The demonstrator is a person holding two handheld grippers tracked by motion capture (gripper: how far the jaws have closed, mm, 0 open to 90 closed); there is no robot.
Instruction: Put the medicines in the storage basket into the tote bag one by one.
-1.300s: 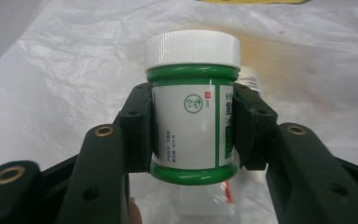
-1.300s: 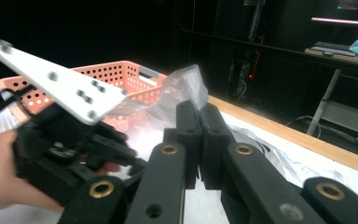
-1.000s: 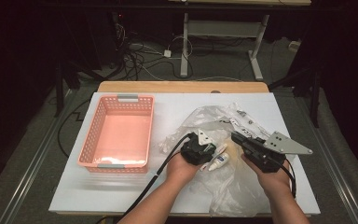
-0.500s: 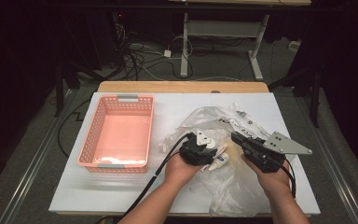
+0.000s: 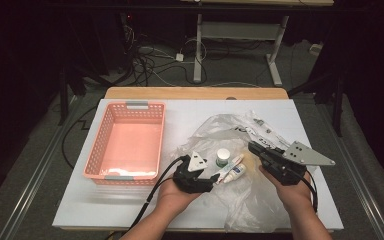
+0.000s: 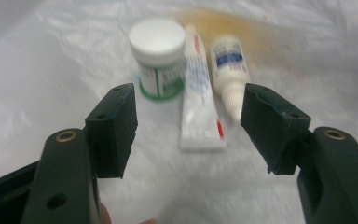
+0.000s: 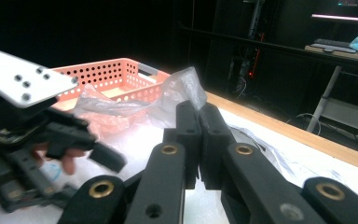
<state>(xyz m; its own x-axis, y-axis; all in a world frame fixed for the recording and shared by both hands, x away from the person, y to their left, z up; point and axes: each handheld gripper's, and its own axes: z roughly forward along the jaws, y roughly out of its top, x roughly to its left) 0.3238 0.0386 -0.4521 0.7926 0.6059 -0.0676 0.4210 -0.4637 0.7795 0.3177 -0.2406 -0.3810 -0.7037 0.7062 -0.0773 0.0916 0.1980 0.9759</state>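
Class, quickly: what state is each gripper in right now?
Left gripper: jaws just opened, open, holding nothing.
Right gripper: shut on the thin clear plastic bag.

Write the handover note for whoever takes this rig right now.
Left gripper: jaws open after just widening, nothing between them, aimed at three items on the clear plastic bag.
Right gripper: jaws shut, pinching the bag's film.
Items: white-lidded jar, white tube, dropper bottle, side by side.
Pink basket: nothing in it yet.
Left, probably: move the three items to the basket.
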